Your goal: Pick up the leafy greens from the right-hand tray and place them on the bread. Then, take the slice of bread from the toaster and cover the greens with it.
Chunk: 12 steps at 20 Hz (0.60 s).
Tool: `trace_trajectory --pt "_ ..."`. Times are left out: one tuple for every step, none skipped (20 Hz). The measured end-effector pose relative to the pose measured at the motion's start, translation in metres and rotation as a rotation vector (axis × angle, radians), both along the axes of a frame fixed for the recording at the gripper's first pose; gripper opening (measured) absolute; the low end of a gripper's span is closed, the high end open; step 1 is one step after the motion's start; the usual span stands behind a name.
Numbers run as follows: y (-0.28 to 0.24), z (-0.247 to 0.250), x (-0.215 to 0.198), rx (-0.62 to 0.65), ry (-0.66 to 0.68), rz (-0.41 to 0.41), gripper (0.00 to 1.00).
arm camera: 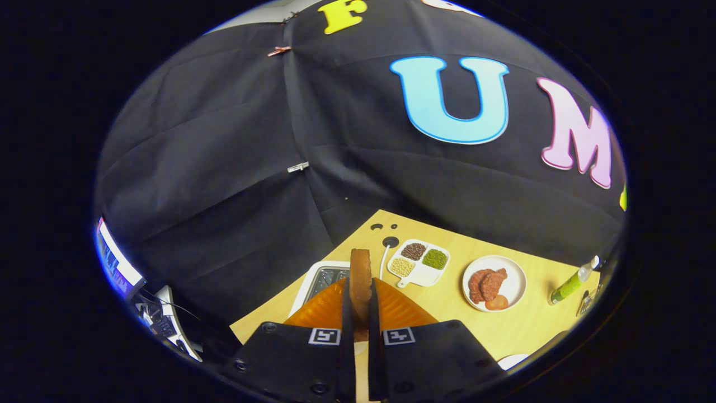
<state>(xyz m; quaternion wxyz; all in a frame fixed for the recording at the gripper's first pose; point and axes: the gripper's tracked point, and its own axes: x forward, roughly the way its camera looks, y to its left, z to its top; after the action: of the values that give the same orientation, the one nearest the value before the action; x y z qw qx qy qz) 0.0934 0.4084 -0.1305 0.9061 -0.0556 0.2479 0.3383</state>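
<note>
My gripper (358, 296) is shut on a brown slice of bread (361, 274), which stands on edge between the two fingers and sticks out beyond their tips. The slice is held up above the table. The white toaster (313, 277), with its metal slots on top, lies just beyond and to the left of the fingers, below the bread.
A white divided dish (420, 262) with brown, green and pale grains sits beyond the fingers to the right. Further right is a white plate (514, 274) with reddish meat pieces, then a green bottle (570, 284) lying on the wooden table (503, 324). A cable runs from a hole by the toaster.
</note>
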Motion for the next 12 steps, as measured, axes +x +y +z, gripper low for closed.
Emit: trace_trajectory --pt "-0.010 -0.004 -0.001 0.018 0.025 -0.006 0.13" --pt "-0.024 -0.011 -0.003 0.036 0.061 -0.014 0.13" --pt "-0.036 -0.020 -0.001 0.044 0.087 -0.033 0.13" --pt "-0.051 -0.030 0.002 0.045 0.108 -0.060 0.13" --pt "-0.067 -0.041 0.004 0.037 0.122 -0.086 0.13" --pt "-0.082 -0.051 0.006 0.023 0.131 -0.109 0.13" --pt "-0.096 -0.061 0.007 0.013 0.141 -0.129 0.13" --pt "-0.107 -0.071 0.006 0.012 0.159 -0.145 0.13" --pt "-0.117 -0.081 0.005 0.017 0.181 -0.159 0.13" --pt "-0.124 -0.091 0.004 0.026 0.204 -0.172 0.13" --pt "-0.130 -0.100 0.002 0.042 0.227 -0.179 0.13" --pt "-0.135 -0.107 0.001 0.058 0.244 -0.183 0.13"
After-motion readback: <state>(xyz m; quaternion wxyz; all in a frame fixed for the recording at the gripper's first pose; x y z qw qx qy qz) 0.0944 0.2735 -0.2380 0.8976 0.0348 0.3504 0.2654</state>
